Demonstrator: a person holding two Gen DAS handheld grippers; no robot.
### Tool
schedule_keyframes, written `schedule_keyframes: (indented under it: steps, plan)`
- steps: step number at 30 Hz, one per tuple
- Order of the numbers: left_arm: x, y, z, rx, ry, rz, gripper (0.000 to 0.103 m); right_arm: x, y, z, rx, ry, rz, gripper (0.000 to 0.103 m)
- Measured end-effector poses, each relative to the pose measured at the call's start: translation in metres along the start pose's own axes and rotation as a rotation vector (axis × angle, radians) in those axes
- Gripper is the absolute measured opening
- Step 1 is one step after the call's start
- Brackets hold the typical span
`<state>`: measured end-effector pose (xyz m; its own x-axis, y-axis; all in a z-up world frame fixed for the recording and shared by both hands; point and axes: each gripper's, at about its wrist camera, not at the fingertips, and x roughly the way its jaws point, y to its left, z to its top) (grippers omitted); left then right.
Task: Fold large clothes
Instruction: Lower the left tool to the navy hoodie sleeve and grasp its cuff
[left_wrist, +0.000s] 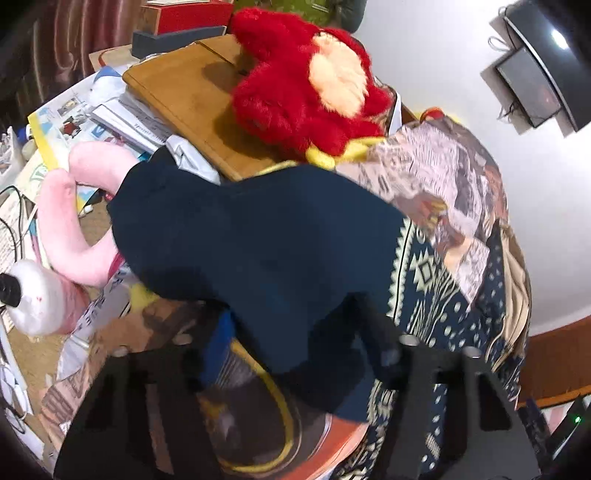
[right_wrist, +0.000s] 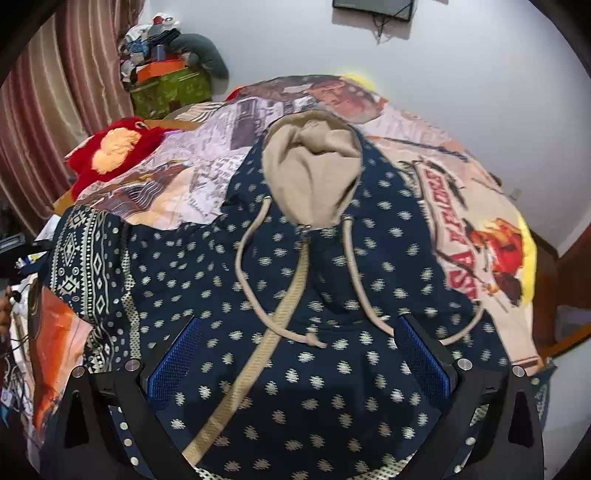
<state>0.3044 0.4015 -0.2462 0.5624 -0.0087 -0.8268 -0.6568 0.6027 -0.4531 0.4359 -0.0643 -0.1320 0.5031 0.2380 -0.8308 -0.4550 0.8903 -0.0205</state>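
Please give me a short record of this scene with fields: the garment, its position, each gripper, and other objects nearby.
garment: navy hoodie with pale dots, beige hood, drawstrings
position: spread front-up on a printed bedsheet, hood toward the wall
left gripper: holds a plain navy part of the hoodie, likely a sleeve, lifted up
right gripper: open above the chest, blue fingers wide apart
nearby: red plush toy, pink plush toy, wooden board

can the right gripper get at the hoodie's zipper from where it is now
Probably yes. The right gripper is open right above the hoodie, and the zipper runs between its fingers with only a drawstring nearby.
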Motion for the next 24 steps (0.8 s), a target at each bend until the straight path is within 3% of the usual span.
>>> schedule_keyframes:
  steps: [2,4,7,13,20,24]
  plan:
    - [-0.003,-0.005,0.006,0.01,-0.028,0.036,0.027,0.003,0.001,0.0,0.001,0.008,0.011,0.103]
    - [-0.008,-0.014,0.01,0.066,-0.065,0.115,0.01,0.004,0.001,0.0,0.002,0.013,0.02,0.103]
    - [-0.022,-0.036,0.011,0.165,-0.12,0.163,0.008,0.0,0.0,-0.001,0.008,0.013,0.029,0.103]
    - [-0.068,-0.104,0.001,0.34,-0.239,0.133,0.006,-0.024,-0.005,-0.003,-0.007,-0.032,0.004,0.103]
    - [-0.111,-0.208,-0.041,0.565,-0.319,-0.013,0.005,-0.062,-0.016,-0.008,-0.012,-0.093,-0.003,0.103]
    - [-0.11,-0.261,-0.072,0.665,-0.275,-0.114,0.005,-0.08,-0.026,-0.013,-0.014,-0.118,-0.021,0.103]
